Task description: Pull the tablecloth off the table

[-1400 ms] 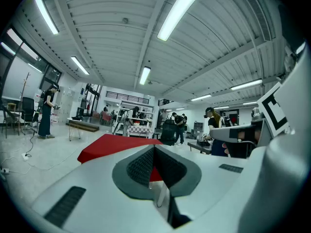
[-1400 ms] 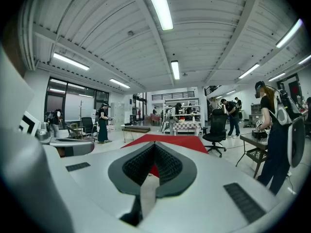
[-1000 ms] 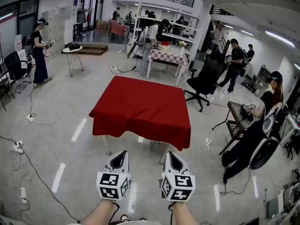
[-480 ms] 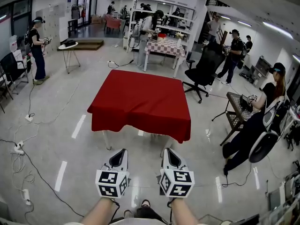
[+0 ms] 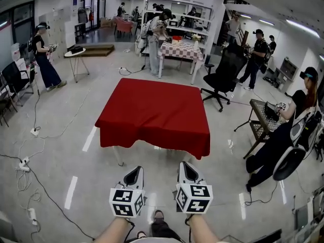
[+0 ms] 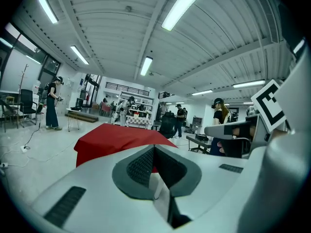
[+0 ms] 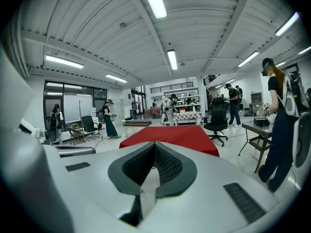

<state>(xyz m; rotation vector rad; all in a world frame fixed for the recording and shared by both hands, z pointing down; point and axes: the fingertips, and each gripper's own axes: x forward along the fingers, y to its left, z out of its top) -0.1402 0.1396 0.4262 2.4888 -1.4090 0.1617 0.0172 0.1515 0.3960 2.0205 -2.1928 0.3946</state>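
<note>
Both pairs of jaws are pressed together with nothing between them. The left gripper (image 5: 134, 173) and right gripper (image 5: 186, 167) are held side by side, low in front of the person and well short of the table. The red tablecloth (image 5: 154, 113) lies spread over the whole tabletop, its near hem hanging toward the grippers above a white table leg (image 5: 118, 156). This looks like the approach step. The next move calls for closing in, opening both jaws, and pinching that near hem toward each corner before drawing back.
</note>
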